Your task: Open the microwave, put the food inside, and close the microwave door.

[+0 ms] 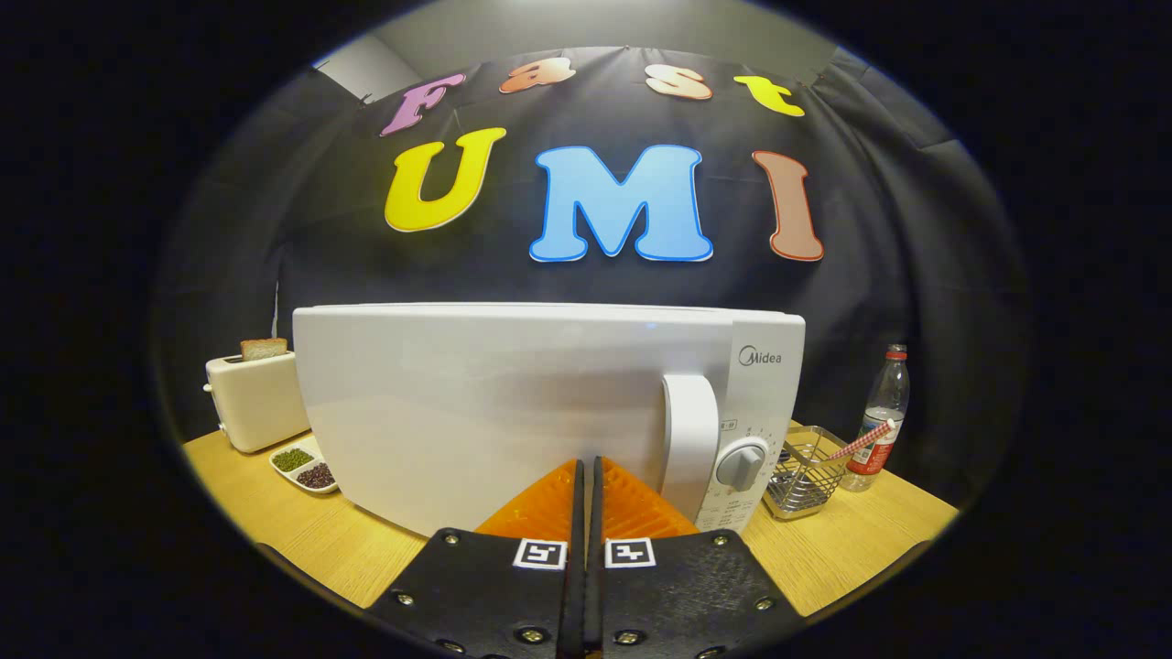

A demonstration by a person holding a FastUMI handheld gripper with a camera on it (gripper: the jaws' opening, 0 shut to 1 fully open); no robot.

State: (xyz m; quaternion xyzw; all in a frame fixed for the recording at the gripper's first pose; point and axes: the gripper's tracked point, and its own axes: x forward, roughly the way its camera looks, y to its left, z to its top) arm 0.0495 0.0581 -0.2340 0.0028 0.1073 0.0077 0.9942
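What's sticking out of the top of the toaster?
A slice of bread pokes up from the toaster. Its lower part is hidden in the slot. The gripper is shut, holding nothing, near the microwave.

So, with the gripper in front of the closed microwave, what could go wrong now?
1. The gripper is shut with its fingers together near the door; pressed on, it may only push the microwave back.
2. The handle lies right of the fingers, close to the knob, which could get bumped.
3. Swinging open, the door may hit the dish and toaster.
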